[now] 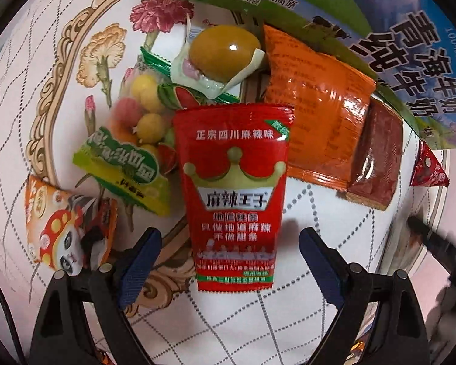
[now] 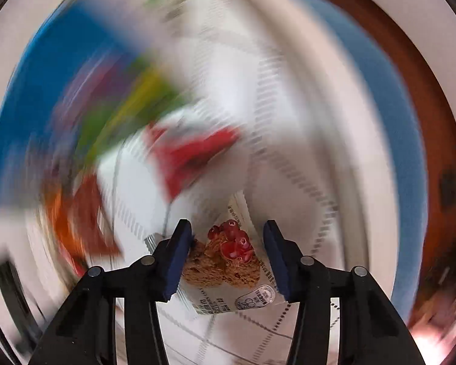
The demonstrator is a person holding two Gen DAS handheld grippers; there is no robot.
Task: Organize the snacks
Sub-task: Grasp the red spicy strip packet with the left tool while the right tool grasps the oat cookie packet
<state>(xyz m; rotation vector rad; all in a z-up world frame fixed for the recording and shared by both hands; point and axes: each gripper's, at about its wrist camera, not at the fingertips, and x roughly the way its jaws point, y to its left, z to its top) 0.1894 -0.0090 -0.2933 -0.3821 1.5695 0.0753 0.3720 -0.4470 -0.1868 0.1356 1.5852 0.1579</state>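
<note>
Red snack pouch (image 1: 234, 200) "麻辣王子" btwn open left tongs (image 1: 229, 255); right tongs (image 2: 225, 257) grip white packet (image 2: 228, 270).

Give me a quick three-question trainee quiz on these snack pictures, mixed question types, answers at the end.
1. True or false: the left hand-held gripper is clamped shut on the red crown packet.
2. In the left wrist view, what touches that packet's upper right edge? A: orange packet. B: banana. C: mug.
3. Fill in: the biscuit packet between the right hand-held gripper fingers pictures red ____.

Key: 1 false, the pads stand clear of it; 2 A; 3 berries.
</note>
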